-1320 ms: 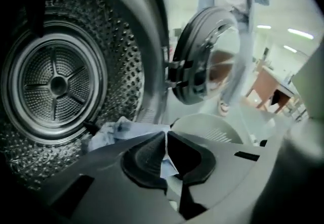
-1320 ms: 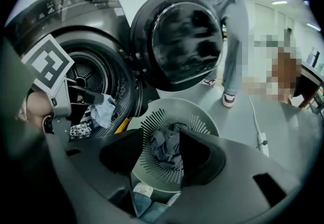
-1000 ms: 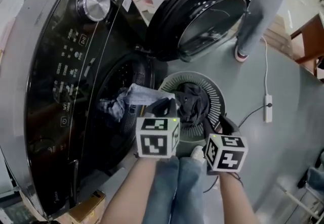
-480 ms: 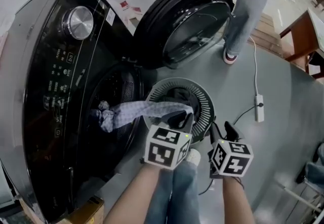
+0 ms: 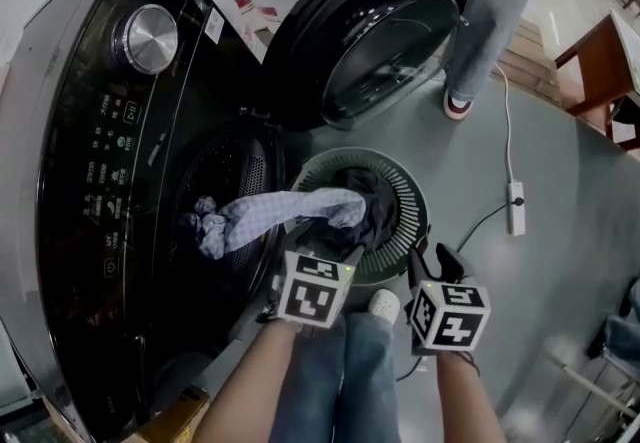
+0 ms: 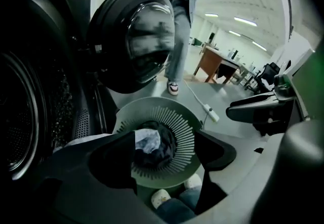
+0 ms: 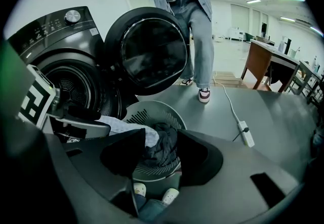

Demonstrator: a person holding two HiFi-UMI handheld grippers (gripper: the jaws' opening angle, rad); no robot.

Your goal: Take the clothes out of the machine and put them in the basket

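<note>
My left gripper, its jaws just swung apart and pressing on no cloth, hangs above the near edge of the round, slatted plastic basket. My right gripper hovers just beside it, jaws also parted and empty. The basket stands on a smooth grey floor, close under the front of the glossy black washing machine. The machine's round glass door is swung wide beyond it. A pale checked cloth bridges the lip of the perforated metal drum: one end is bunched inside the opening and the other is draped over the basket's rim. That end rests on a crumpled heap of dark clothes in the basket. To the right the floor lies open, crossed only by a white cable with a power strip. A person in jeans stands past the door, and a wooden table edges the far right. My own shoes sit just short of the basket.
</note>
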